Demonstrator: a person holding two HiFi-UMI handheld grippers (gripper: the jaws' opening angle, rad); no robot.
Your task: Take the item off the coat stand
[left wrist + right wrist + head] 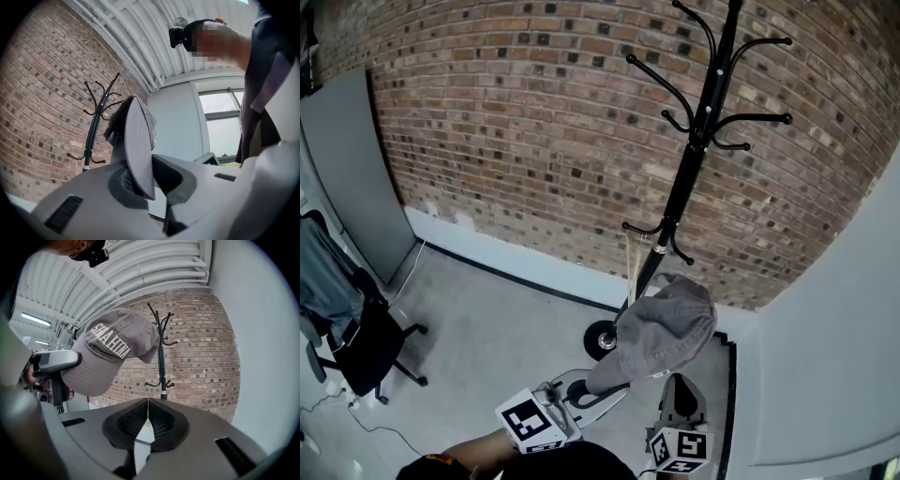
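A grey cap (666,328) with white lettering hangs free of the black coat stand (694,141), in front of its lower pole. My left gripper (586,389) is shut on the cap's brim (138,154), which stands edge-on between the jaws in the left gripper view. The stand (96,122) rises behind it with bare hooks. My right gripper (680,405) is just right of the cap and below it, shut with nothing between its jaws (148,404). In the right gripper view the cap (112,352) is up at the left, and the stand (161,352) is straight ahead.
The stand's round base (602,339) sits on the grey floor by a brick wall (534,122). A black office chair (356,347) draped with clothing stands at the left, near a grey panel (352,178). A white wall (834,356) closes in the right side.
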